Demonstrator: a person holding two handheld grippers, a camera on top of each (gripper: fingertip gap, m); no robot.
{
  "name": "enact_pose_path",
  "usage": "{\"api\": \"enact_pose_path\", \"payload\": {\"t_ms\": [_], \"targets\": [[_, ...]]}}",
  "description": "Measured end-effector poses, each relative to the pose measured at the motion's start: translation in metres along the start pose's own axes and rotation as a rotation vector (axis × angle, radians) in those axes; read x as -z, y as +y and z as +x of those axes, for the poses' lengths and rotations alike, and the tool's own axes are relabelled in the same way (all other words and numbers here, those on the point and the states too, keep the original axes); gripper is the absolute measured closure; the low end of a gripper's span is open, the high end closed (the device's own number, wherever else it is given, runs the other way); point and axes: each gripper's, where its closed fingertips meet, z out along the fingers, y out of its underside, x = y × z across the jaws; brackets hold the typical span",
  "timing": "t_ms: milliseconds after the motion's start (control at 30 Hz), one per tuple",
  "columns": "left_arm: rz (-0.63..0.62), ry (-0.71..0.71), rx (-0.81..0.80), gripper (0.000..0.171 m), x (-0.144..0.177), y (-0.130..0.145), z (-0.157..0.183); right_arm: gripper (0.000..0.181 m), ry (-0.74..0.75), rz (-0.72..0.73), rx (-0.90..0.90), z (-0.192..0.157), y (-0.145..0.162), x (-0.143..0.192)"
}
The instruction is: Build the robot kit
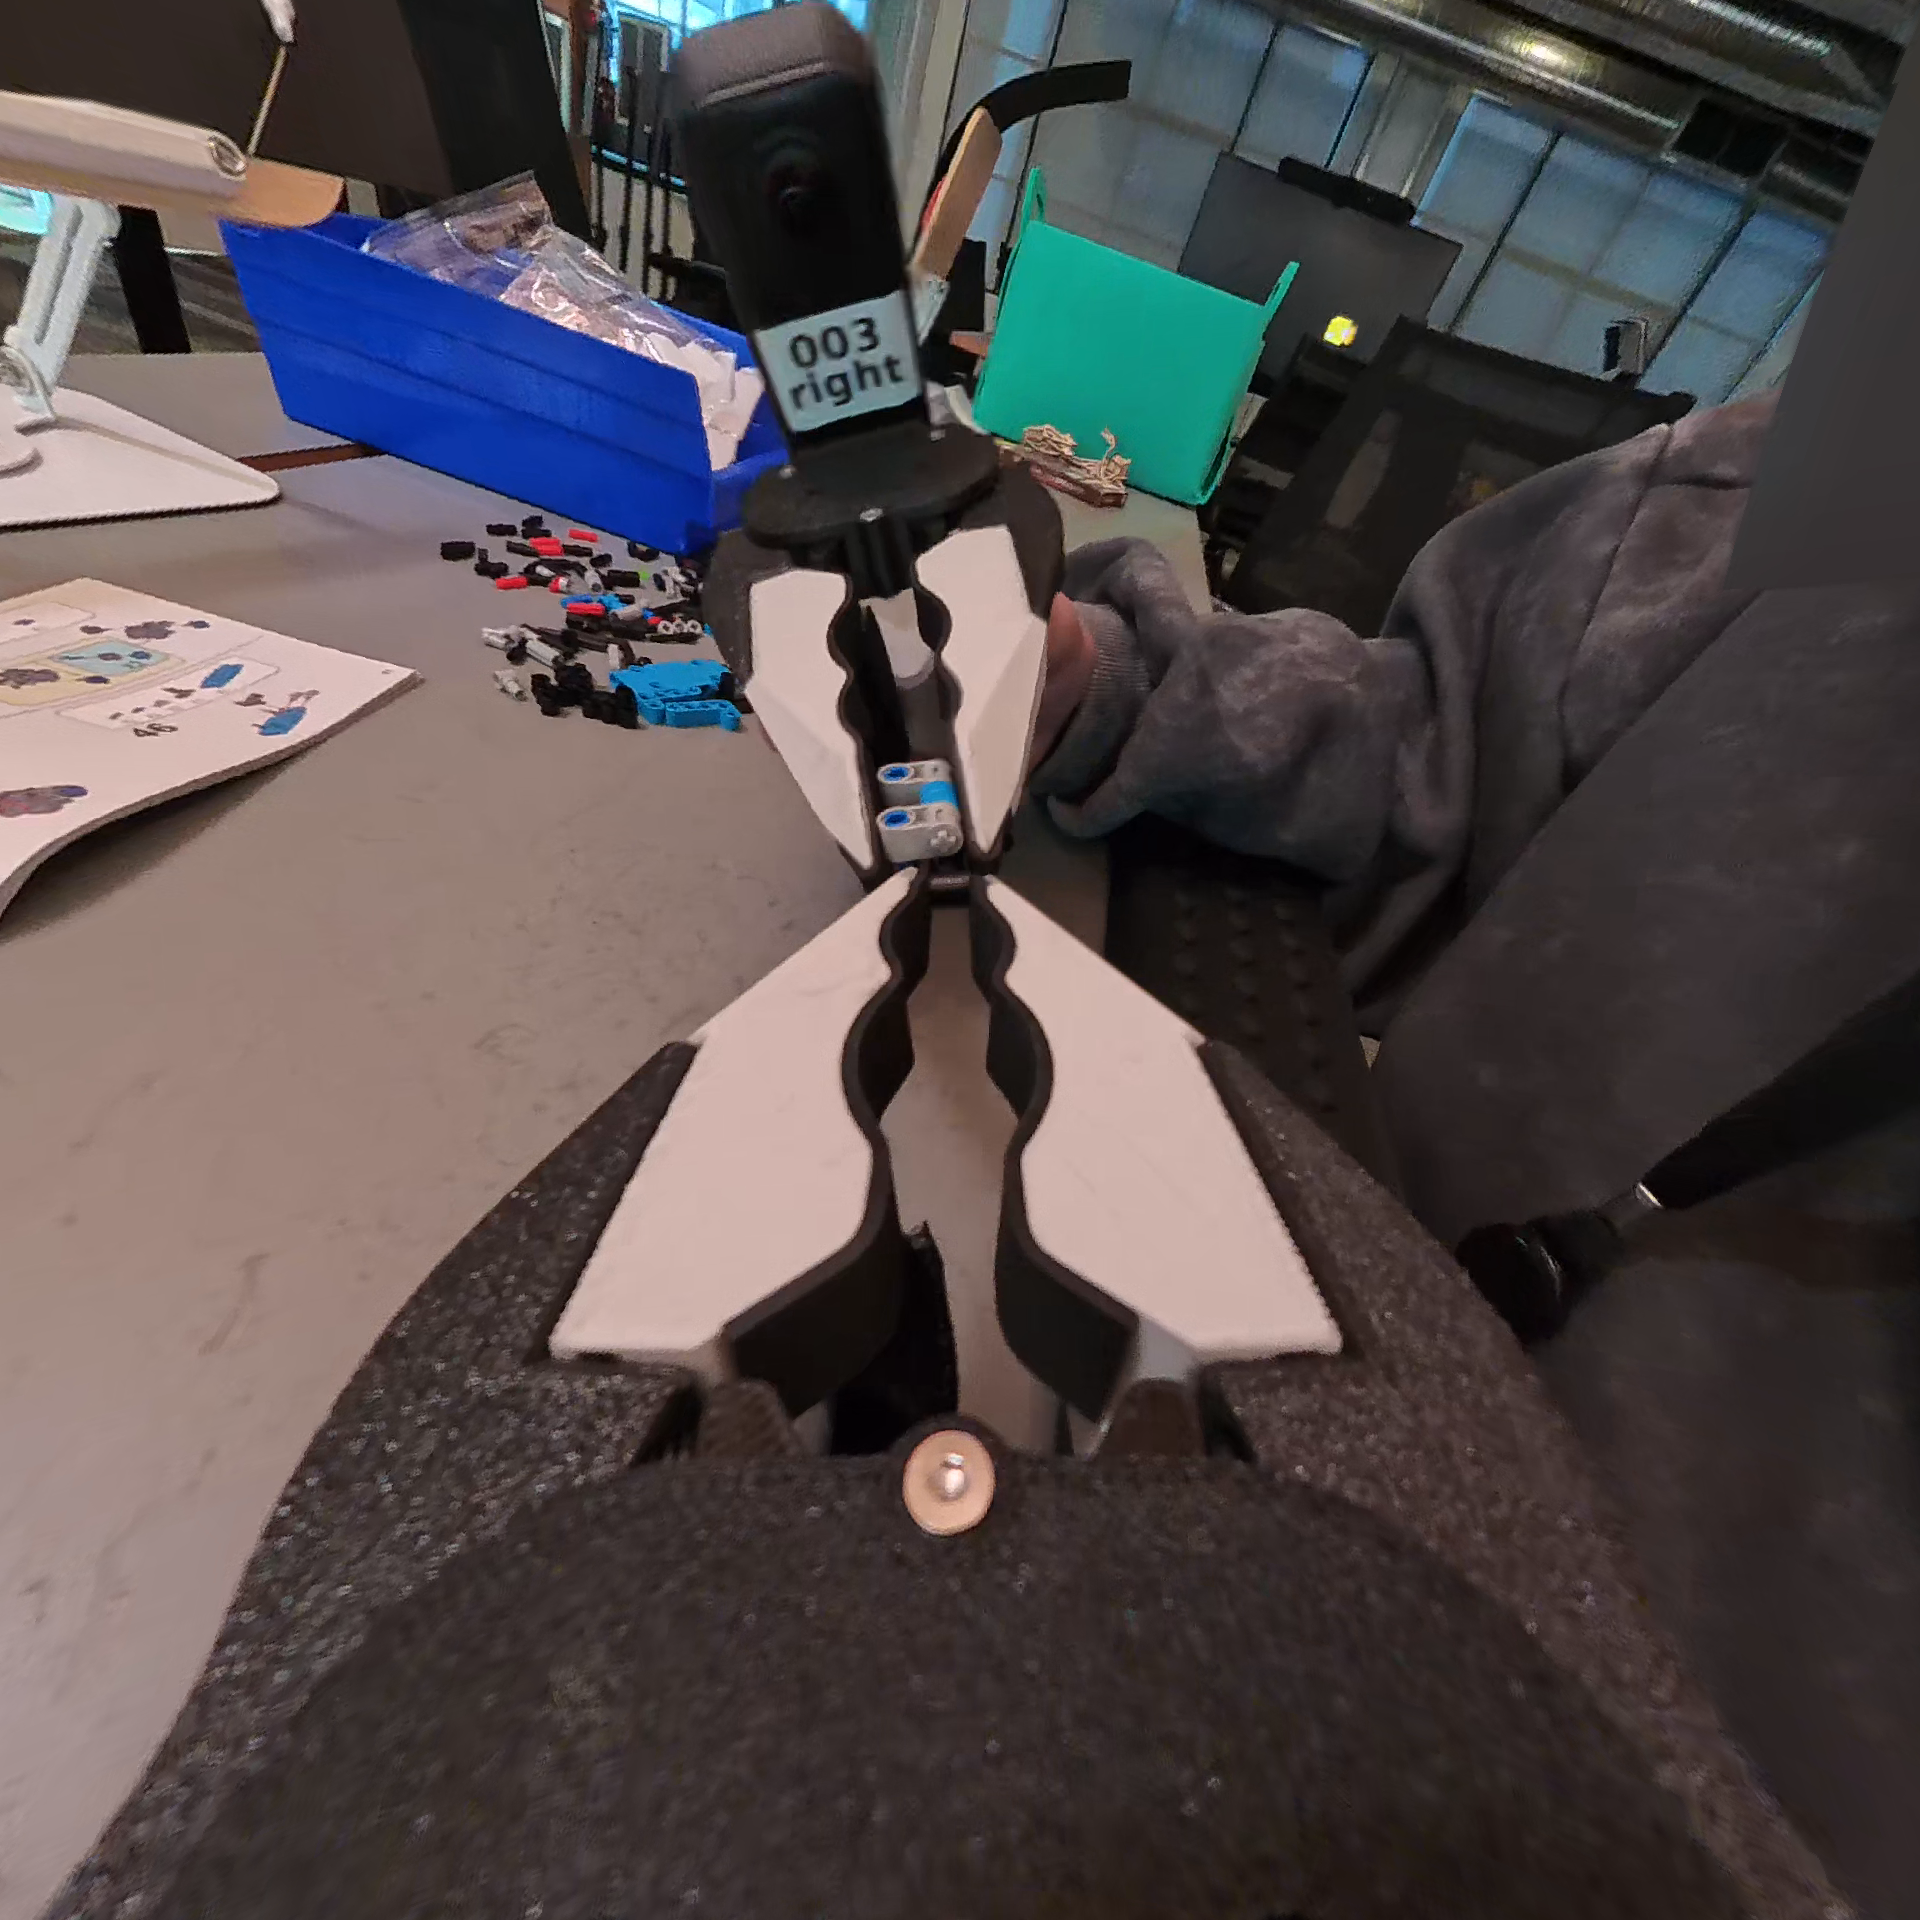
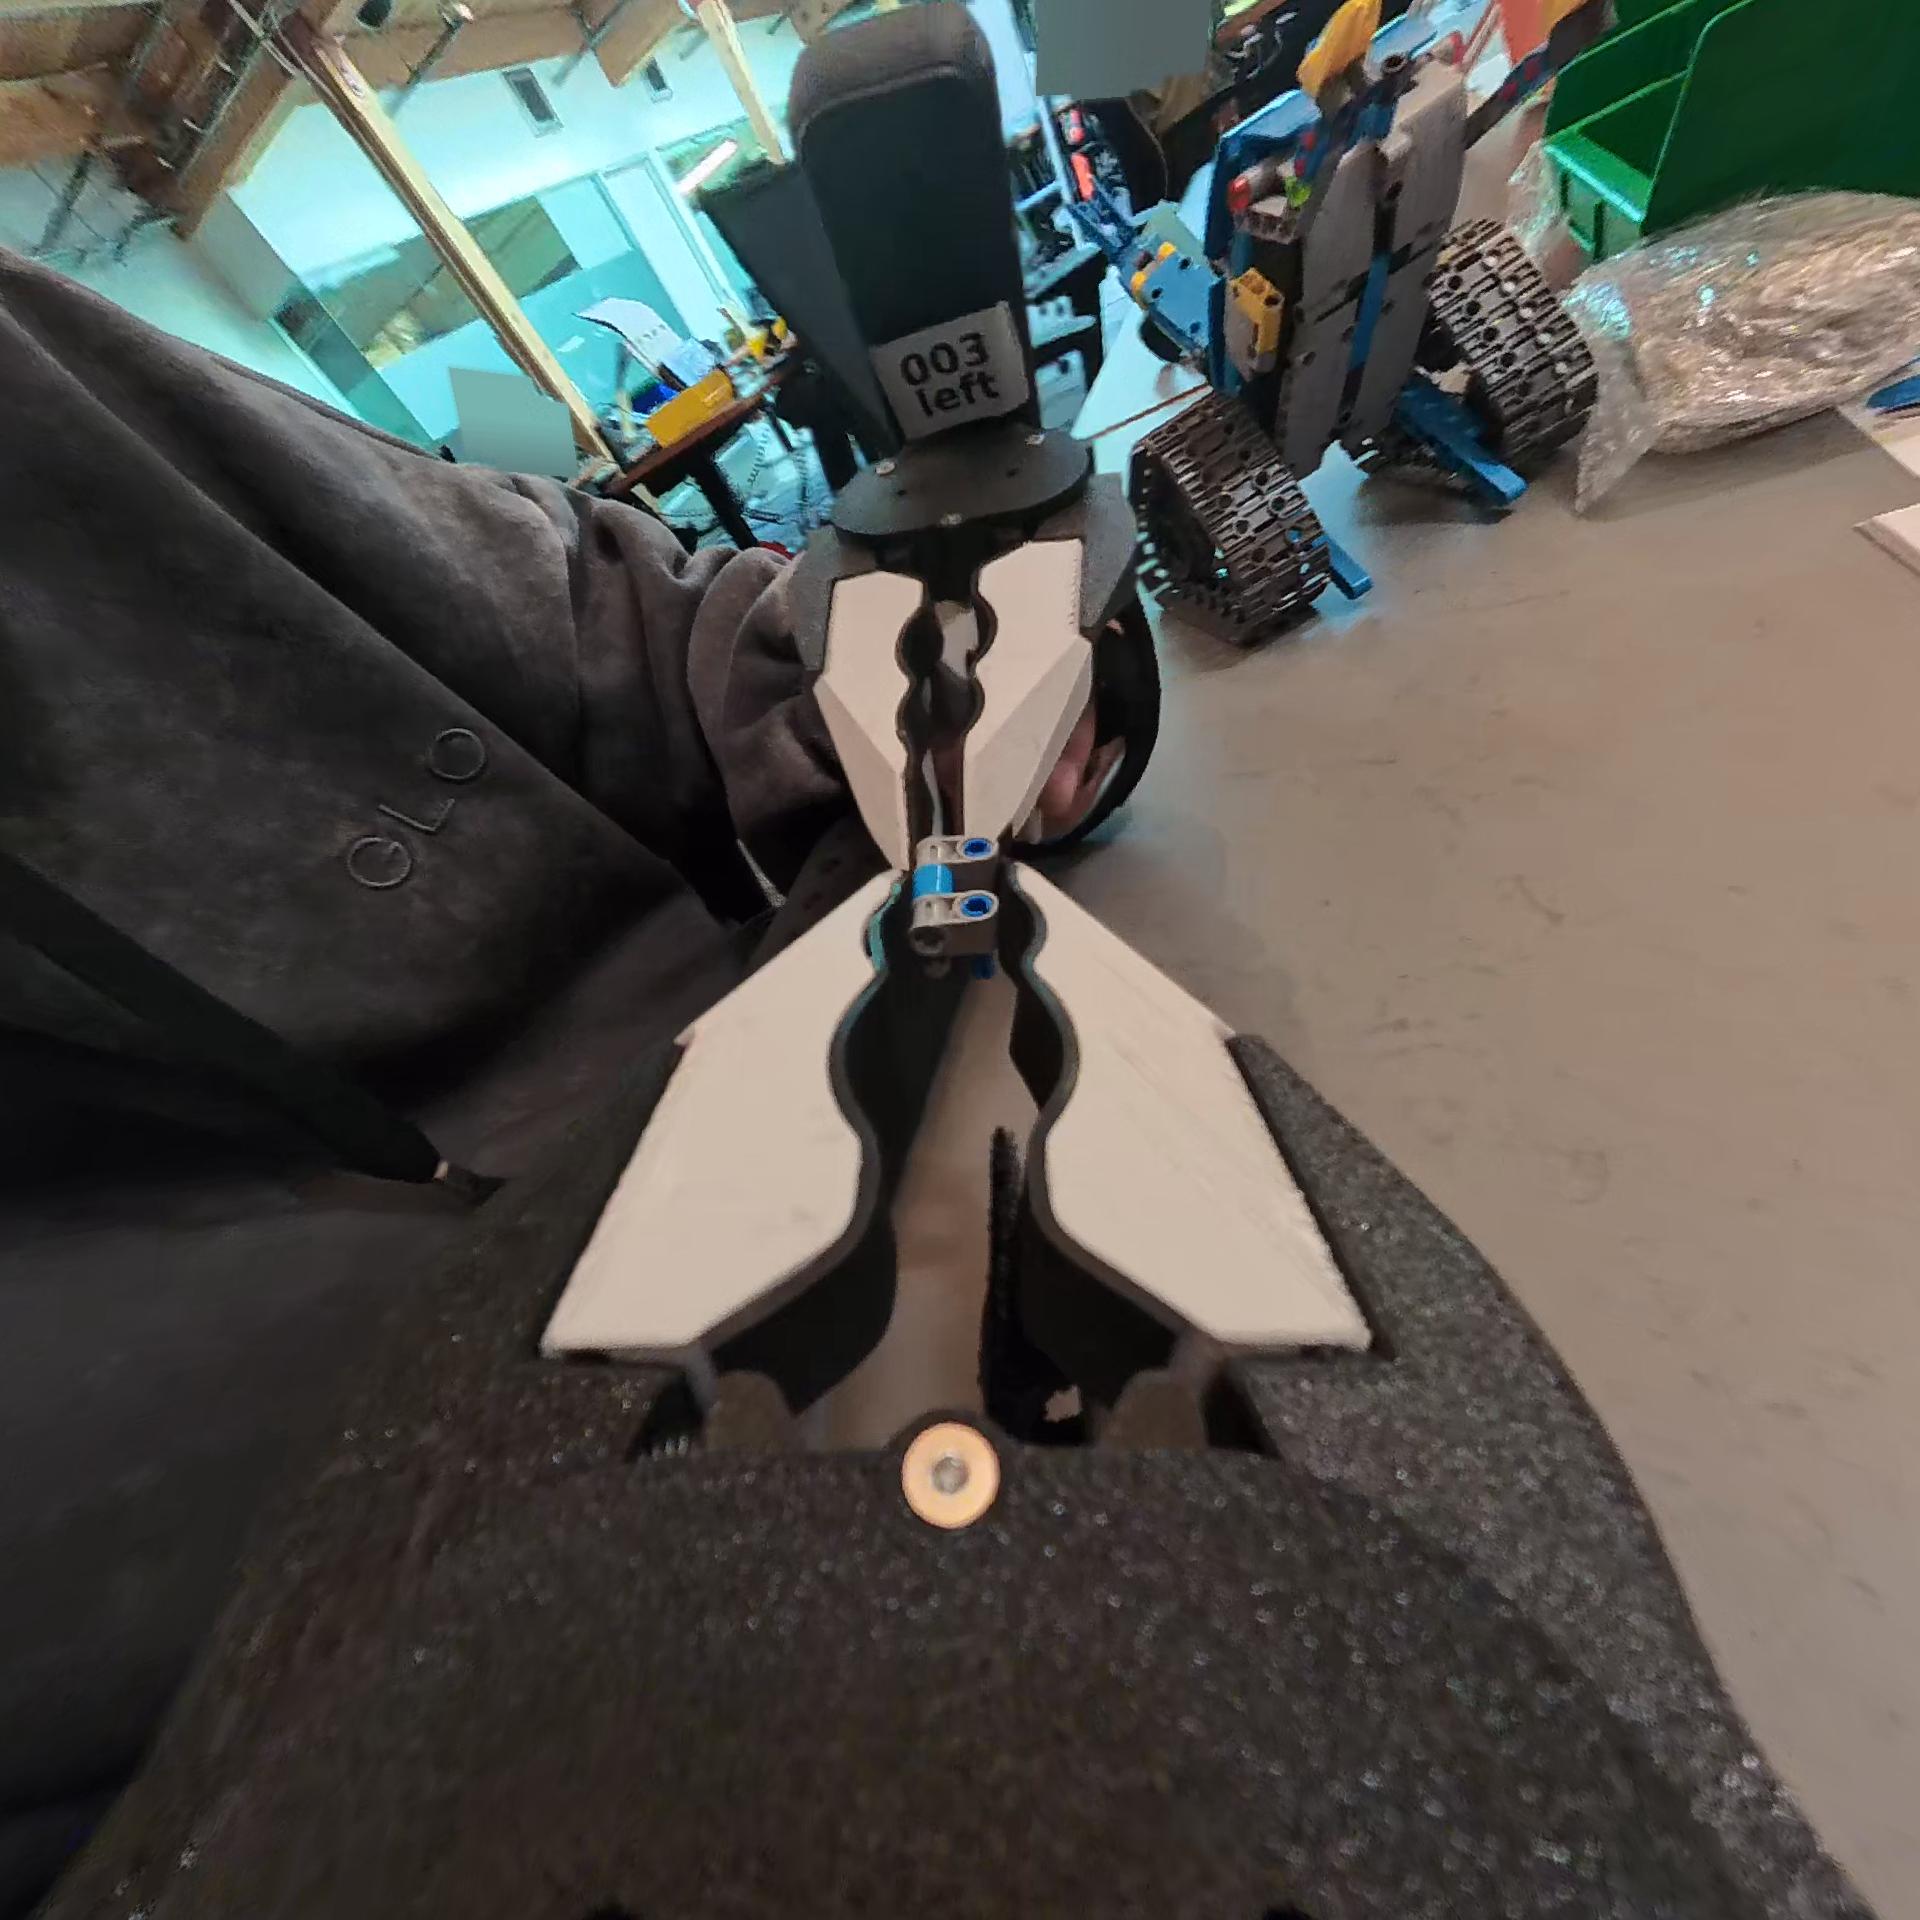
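Note:
My two grippers meet tip to tip above the grey table [image 1: 364, 1039]. Between them is a small grey and blue toy-brick connector assembly [image 1: 920, 810], which also shows in the right wrist view [image 2: 951, 899]. My right gripper [image 2: 951, 920] is shut on the assembly's sides; in the left wrist view it [image 1: 925, 831] faces me. My left gripper [image 1: 940, 883] is shut, its tips pinching a small dark end of the same assembly. In the right wrist view the left gripper [image 2: 961, 831] sits just beyond the assembly. A person's hands in grey sleeves [image 1: 1299, 727] hold both tools.
A heap of loose black, red and blue pieces [image 1: 592, 634] lies by a blue bin [image 1: 468, 384] holding plastic bags. An open instruction booklet [image 1: 156, 696], a white stand base [image 1: 104, 468] and a green bin [image 1: 1122, 364] are nearby. A tracked brick vehicle [image 2: 1351, 364] and a plastic bag [image 2: 1745, 332] stand far right. Left and right tips are no more than a few centimetres apart.

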Motion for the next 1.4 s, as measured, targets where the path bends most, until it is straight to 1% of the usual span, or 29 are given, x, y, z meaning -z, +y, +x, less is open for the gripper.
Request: {"api": "enact_pose_path", "payload": {"t_ms": [133,200,233,267,300,333,367,433,467,533,600,700,733,800,867,967,1067,1133,1233,1300,1333,1400], "targets": [[0.002,-0.011,-0.002,0.166,0.0,0.0,-0.002,0.166,0.005,-0.008,0.015,0.002,0.001,0.002],[0.038,-0.014,0.023,0.166,0.01,-0.005,-0.006,0.166,-0.002,0.004,0.024,0.0,-0.002,0.007],[0.093,-0.039,0.062,0.166,0.024,-0.012,-0.015,0.167,0.014,0.105,0.003,0.004,-0.018,0.027],[0.147,-0.049,0.099,0.166,0.034,-0.018,-0.021,0.168,0.041,0.225,-0.011,0.009,-0.037,0.056],[0.161,-0.049,0.115,0.166,0.033,-0.02,-0.022,0.168,0.087,0.265,0.027,0.012,-0.045,0.073],[0.126,-0.048,0.095,0.166,0.023,-0.017,-0.019,0.168,0.1,0.229,0.055,0.012,-0.042,0.069],[0.091,-0.038,0.071,0.166,0.013,-0.013,-0.014,0.167,0.096,0.185,0.073,0.01,-0.037,0.056],[0.084,-0.018,0.082,0.166,0.005,-0.013,-0.012,0.166,0.109,0.057,0.102,0.01,-0.019,0.029],[0.089,-0.017,0.095,0.166,0.006,-0.013,-0.013,0.166,0.133,0.022,0.114,0.014,-0.014,0.024],[0.121,-0.001,0.134,0.166,0.01,-0.017,-0.014,0.166,0.139,0.033,0.11,0.014,-0.015,0.027],[0.124,0.005,0.144,0.166,0.011,-0.017,-0.014,0.166,0.149,0.037,0.159,0.011,-0.014,0.029],[0.125,0.016,0.178,0.166,0.01,-0.016,-0.016,0.166,0.155,0.032,0.184,0.009,-0.016,0.025],[0.132,0.025,0.201,0.166,0.01,-0.016,-0.017,0.166,0.176,0.035,0.213,0.011,-0.017,0.025],[0.147,0.052,0.261,0.166,0.012,-0.017,-0.019,0.166,0.221,0.031,0.327,0.01,-0.018,0.024],[0.167,0.068,0.303,0.166,0.014,-0.019,-0.022,0.166,0.266,-0.001,0.415,0.012,-0.014,0.022],[0.161,0.07,0.307,0.166,0.014,-0.017,-0.022,0.166,0.281,-0.047,0.439,0.017,-0.005,0.016],[0.138,0.067,0.278,0.165,0.011,-0.015,-0.019,0.166,0.259,-0.018,0.372,0.018,-0.008,0.015],[0.137,0.056,0.227,0.165,0.011,-0.016,-0.016,0.166,0.222,0.042,0.247,0.018,-0.016,0.017],[0.134,0.021,0.146,0.165,0.01,-0.018,-0.014,0.166,0.06,0.093,0.002,0.012,-0.016,0.014],[0.137,0.013,0.152,0.165,0.01,-0.018,-0.016,0.166,-0.006,0.129,-0.129,0.014,-0.016,0.015],[0.14,0.011,0.155,0.165,0.01,-0.019,-0.018,0.166,-0.046,0.145,-0.186,0.013,-0.017,0.015],[0.132,0.005,0.158,0.165,0.01,-0.017,-0.02,0.166,-0.118,0.198,-0.241,0.01,-0.024,0.017]]}}
